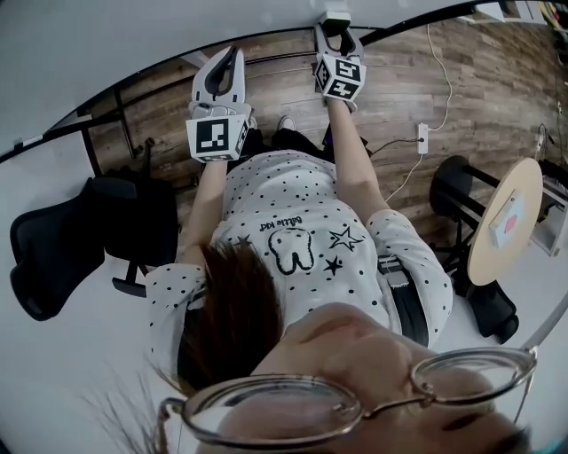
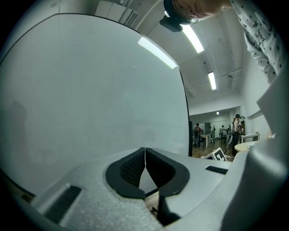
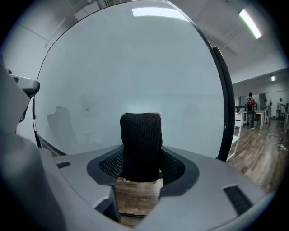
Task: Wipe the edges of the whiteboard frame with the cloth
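Note:
The whiteboard (image 1: 106,44) is a big white panel with a thin black frame (image 1: 177,58), and it fills both gripper views. My right gripper (image 1: 337,22) is shut on a black knitted cloth (image 3: 141,135) that sticks up between the jaws. In the right gripper view the right gripper (image 3: 141,158) faces the white panel, with the frame's black vertical edge (image 3: 224,103) to its right. My left gripper (image 1: 229,60) is shut with nothing in it. In the left gripper view the left gripper (image 2: 145,152) also faces the panel, left of the frame edge (image 2: 186,113).
A black office chair (image 1: 53,248) stands on the wooden floor at left. At right are a round wooden table (image 1: 506,222) and a white power strip with its cable (image 1: 422,137). The whiteboard's black stand legs (image 1: 124,133) are below the frame. People stand far off (image 2: 198,134).

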`<state>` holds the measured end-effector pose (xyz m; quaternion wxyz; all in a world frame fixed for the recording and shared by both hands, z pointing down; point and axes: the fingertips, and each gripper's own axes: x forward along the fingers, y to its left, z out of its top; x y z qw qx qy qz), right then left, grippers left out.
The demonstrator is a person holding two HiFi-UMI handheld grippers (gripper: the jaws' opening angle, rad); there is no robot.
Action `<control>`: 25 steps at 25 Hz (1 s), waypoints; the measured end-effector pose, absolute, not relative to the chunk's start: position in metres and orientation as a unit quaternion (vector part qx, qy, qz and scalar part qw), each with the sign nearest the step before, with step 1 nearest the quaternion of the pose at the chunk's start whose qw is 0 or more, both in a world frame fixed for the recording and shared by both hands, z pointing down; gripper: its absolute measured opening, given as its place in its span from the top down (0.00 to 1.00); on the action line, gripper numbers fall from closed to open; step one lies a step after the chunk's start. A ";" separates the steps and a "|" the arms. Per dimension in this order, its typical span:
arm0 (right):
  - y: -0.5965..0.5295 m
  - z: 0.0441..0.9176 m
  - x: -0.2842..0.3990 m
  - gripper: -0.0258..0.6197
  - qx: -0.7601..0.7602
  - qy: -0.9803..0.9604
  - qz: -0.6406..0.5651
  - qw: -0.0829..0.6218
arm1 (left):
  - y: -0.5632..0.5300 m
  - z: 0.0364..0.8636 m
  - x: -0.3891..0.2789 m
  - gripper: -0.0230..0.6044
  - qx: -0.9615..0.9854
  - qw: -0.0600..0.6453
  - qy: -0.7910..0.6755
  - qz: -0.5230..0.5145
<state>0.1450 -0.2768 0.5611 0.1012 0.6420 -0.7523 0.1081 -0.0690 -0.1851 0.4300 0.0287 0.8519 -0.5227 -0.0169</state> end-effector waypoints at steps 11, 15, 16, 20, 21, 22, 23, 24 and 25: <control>-0.270 0.571 0.099 0.61 0.654 -0.742 0.110 0.100 | -0.184 0.438 -0.122 0.93 0.863 0.032 -0.505 -0.016; -0.271 0.570 0.093 0.61 0.660 -0.737 0.113 0.097 | -0.187 0.439 -0.129 0.93 0.866 0.032 -0.499 -0.013; -0.271 0.570 0.091 0.61 0.661 -0.735 0.114 0.096 | -0.187 0.439 -0.130 0.93 0.867 0.032 -0.498 -0.013; -0.269 0.570 0.082 0.61 0.662 -0.735 0.114 0.095 | -0.188 0.438 -0.139 0.93 0.869 0.032 -0.494 -0.015; -0.269 0.570 0.079 0.61 0.661 -0.735 0.114 0.095 | -0.189 0.438 -0.140 0.93 0.869 0.032 -0.494 -0.016; -0.269 0.570 0.077 0.61 0.660 -0.736 0.114 0.095 | -0.189 0.438 -0.141 0.93 0.869 0.033 -0.494 -0.016; -0.269 0.571 0.074 0.61 0.659 -0.738 0.114 0.095 | -0.189 0.439 -0.142 0.93 0.869 0.033 -0.494 -0.015; -0.269 0.571 0.072 0.61 0.656 -0.739 0.115 0.095 | -0.189 0.439 -0.143 0.93 0.869 0.033 -0.494 -0.015; -0.268 0.571 0.069 0.61 0.654 -0.742 0.115 0.096 | -0.189 0.439 -0.145 0.93 0.868 0.034 -0.495 -0.015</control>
